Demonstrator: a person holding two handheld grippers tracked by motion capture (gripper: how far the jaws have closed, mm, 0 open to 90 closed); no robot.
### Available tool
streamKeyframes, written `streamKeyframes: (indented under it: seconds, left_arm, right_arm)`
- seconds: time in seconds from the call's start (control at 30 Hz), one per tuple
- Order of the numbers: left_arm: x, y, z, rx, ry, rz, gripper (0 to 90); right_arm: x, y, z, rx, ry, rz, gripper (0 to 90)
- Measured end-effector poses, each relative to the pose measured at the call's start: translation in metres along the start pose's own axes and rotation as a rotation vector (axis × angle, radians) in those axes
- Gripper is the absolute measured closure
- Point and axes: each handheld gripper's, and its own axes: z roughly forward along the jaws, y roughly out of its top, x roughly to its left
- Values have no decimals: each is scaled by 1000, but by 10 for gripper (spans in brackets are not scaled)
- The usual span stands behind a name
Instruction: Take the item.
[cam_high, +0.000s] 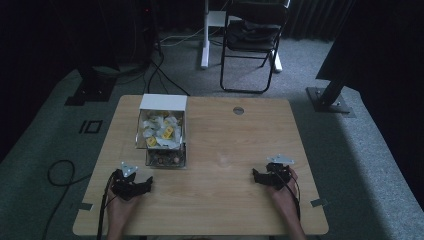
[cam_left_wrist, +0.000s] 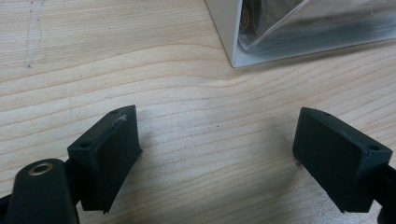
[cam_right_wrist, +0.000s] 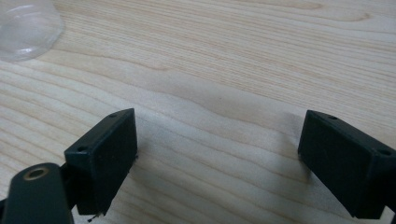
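Clear dispenser box (cam_high: 161, 132) w/ a white top sits upper left of centre in the high view, on the wooden surface (cam_high: 225, 200). It holds small white & yellow wrapped pieces (cam_high: 162, 131) up top, and a low tray at its front shows darker bits, too small to tell what. Front faces the person, prob. so either hand can reach the tray opening w/o going round it.

Left gripper (cam_high: 134, 184) rests lower left of the frame, just below the box's front corner, apart from it. In the left gripper view its jaws stand wide w/ bare wood between them, nothing held; the box's white corner (cam_left_wrist: 231, 37) shows at upper right of that frame, near but not touching. Looks like the nearer hand for a reach into the tray.

Right gripper (cam_high: 267, 176) sits lower right, well apart from the box. In its own view the jaws are also spread wide, empty, wood grain between; a clear rounded plastic edge (cam_right_wrist: 28, 30) shows at upper left, can't tell what it belongs to.

Both hands low on the surface, symmetric, jaws apart: reads as a ready pose, no grasp begun.

Chair (cam_high: 252, 40) & cables (cam_high: 60, 175) on the floor beyond, not involved.
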Motion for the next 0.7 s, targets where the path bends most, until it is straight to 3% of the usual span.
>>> streamKeyframes:
  seconds: [0.37, 0.53, 0.7]
  left_arm:
    - [0, -1, -3, -7, -8, 4, 226]
    - [2, -2, -6, -10, -28, 23, 324]
    - [3, -2, -10, -12, -59, -1, 378]
  right_arm:
    - [-3, 1, 1, 0, 18, -14, 116]
    - [-4, 1, 1, 0, 23, -19, 117]
    - [-4, 1, 1, 0, 24, -20, 117]
